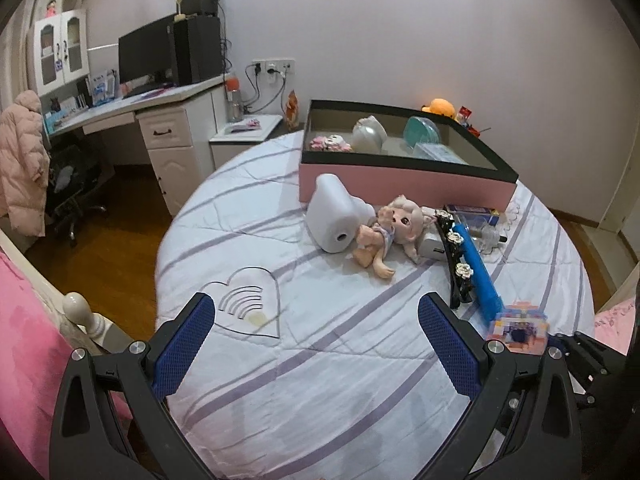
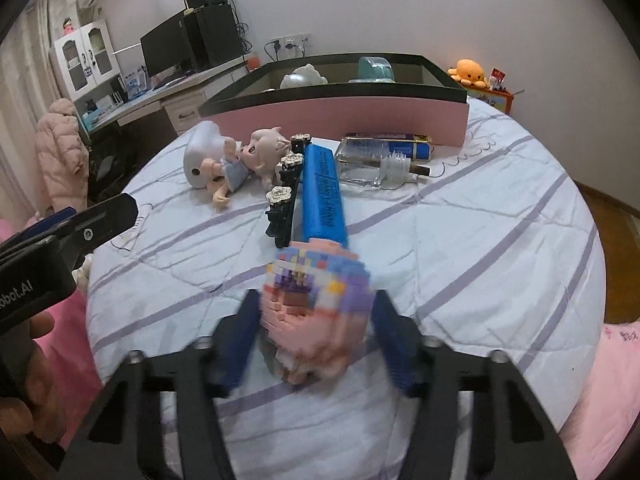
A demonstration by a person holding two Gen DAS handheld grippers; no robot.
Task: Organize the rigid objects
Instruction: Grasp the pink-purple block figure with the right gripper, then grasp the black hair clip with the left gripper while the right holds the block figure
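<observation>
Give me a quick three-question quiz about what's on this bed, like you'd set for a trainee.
1. True or false: the left gripper holds the doll.
2. Which thing sits between the right gripper's fingers? A) blue case B) pink building-block model C) black hair clip
3. Fill in: the black hair clip lies right beside the ___ case.

Key: 1 false, its jaws stand open over bare bedsheet. 2 B, the pink building-block model. 3 blue.

A desk (image 1: 160,98) with a monitor (image 1: 146,56) stands far ahead to the left. A pink coat (image 1: 22,160) hangs nearer left. An orange plush (image 2: 468,70) sits far ahead right.
</observation>
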